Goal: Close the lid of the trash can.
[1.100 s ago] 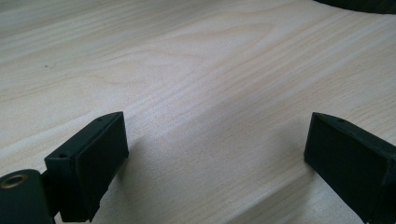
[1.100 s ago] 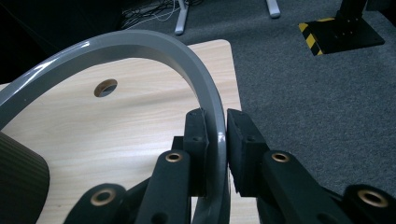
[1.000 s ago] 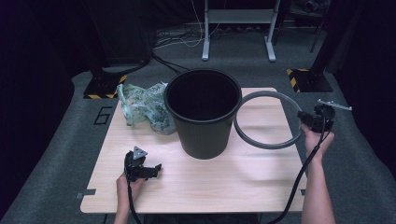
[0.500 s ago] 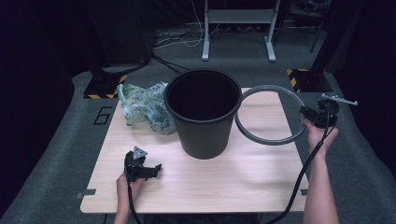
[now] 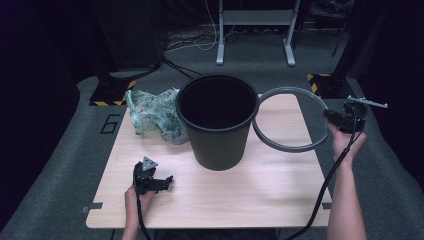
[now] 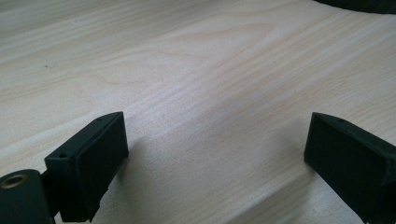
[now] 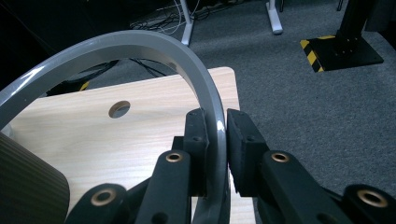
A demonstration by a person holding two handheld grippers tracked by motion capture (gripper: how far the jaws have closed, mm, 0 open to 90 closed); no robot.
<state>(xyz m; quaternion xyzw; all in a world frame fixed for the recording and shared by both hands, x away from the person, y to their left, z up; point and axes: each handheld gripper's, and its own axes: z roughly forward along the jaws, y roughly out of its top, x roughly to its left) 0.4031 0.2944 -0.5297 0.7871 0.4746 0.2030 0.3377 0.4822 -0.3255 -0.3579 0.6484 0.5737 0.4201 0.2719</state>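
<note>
Right claw (image 5: 334,116) raised, gripping grey ring (image 5: 280,144)

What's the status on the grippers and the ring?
Right gripper shut on grey ring, held above the table. Left gripper open, low over table. Black bin beside ring; nothing between them.

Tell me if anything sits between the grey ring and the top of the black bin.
Nothing visible does. The right hand-held gripper holds the grey ring beside the black bin, whose open mouth looks unobstructed. The crumpled green bag lies on the bin's far side, away from the ring.
</note>
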